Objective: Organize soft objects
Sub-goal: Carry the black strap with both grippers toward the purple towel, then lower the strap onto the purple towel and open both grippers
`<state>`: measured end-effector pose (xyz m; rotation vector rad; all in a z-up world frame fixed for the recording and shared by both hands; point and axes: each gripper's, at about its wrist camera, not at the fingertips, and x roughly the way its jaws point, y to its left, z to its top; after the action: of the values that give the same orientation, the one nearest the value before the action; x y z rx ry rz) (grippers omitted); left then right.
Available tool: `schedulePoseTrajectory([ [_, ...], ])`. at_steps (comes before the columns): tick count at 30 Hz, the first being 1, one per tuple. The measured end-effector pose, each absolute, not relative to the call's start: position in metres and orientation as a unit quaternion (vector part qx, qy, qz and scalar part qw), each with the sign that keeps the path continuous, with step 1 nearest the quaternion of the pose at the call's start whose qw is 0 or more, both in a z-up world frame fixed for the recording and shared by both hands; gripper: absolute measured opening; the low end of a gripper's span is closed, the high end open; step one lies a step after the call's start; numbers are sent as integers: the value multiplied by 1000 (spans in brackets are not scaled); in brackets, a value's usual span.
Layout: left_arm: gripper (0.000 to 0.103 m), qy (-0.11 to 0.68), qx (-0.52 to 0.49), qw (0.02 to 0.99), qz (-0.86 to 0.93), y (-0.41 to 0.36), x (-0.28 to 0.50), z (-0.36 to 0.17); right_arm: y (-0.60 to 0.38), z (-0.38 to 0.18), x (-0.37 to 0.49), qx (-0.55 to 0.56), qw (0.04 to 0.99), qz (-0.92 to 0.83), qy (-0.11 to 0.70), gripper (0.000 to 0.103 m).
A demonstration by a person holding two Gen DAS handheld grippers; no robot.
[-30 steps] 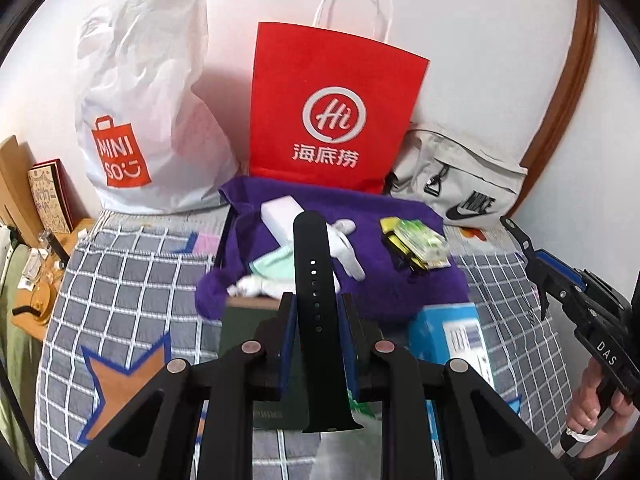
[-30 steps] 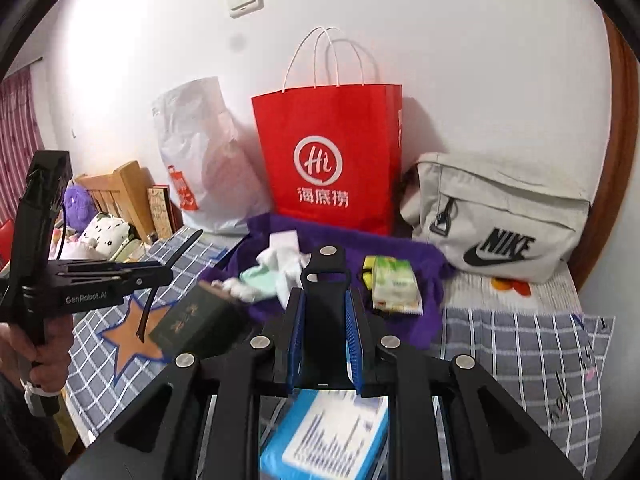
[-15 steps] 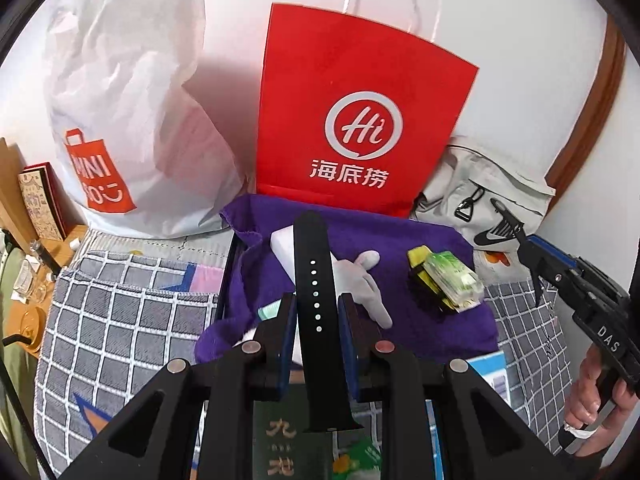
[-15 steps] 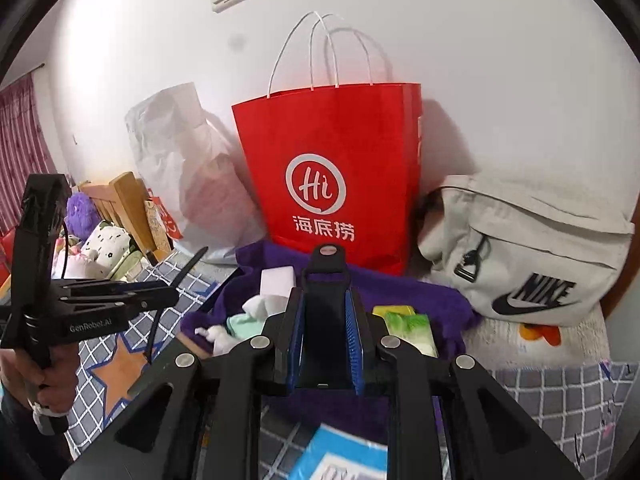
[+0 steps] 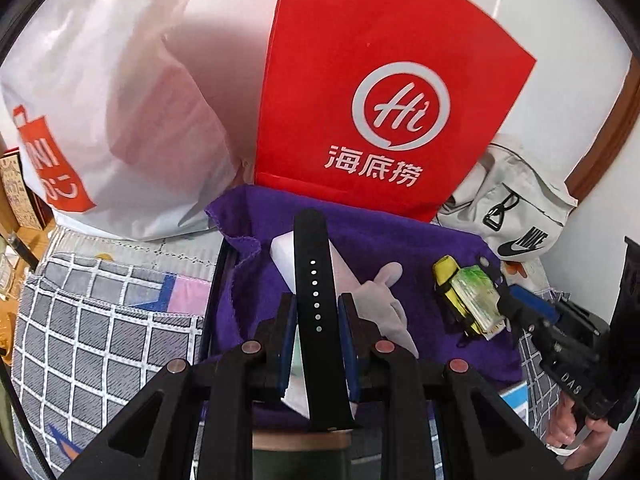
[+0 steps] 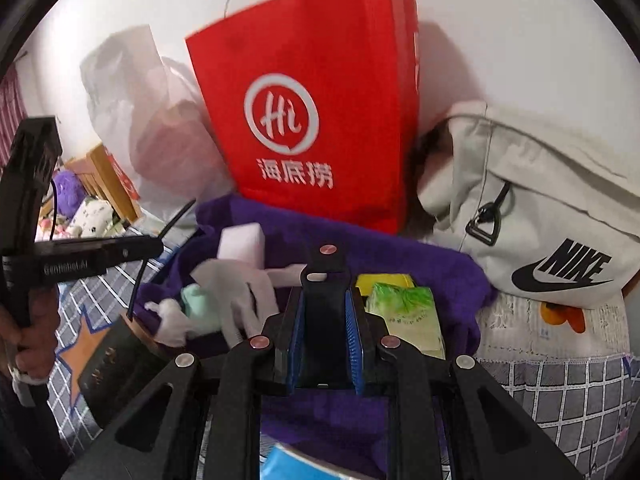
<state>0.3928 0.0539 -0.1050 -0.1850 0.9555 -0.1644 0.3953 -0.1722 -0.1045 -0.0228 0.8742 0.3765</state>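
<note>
L tongs (image 5: 316,320) pinching strap (image 5: 314,280) | R tongs (image 6: 325,312) pinching buckle strap (image 6: 325,276) | neither stowed yet | glove (image 6: 236,292), tissues (image 6: 404,312) left on purple cloth (image 6: 420,264)

Red paper bag (image 5: 372,92), white logo and lettering. White plastic bag (image 5: 112,120), orange print. Purple cloth (image 6: 420,272) is spread over grey bedding (image 5: 100,344) checked in white. Black strap (image 5: 316,300), pale dots. Off-white bag (image 6: 532,200), black logo.

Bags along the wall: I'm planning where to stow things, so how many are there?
3. The white plastic bag stands at the left, the red paper bag in the middle, the grey Nike bag at the right. More may sit out of frame.
</note>
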Motion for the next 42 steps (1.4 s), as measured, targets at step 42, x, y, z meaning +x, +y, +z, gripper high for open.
schedulePoseTrajectory([
  [42,51,460,-47,883,-74,41,363,-84,-167,-93,363,0,888,191,419,60],
])
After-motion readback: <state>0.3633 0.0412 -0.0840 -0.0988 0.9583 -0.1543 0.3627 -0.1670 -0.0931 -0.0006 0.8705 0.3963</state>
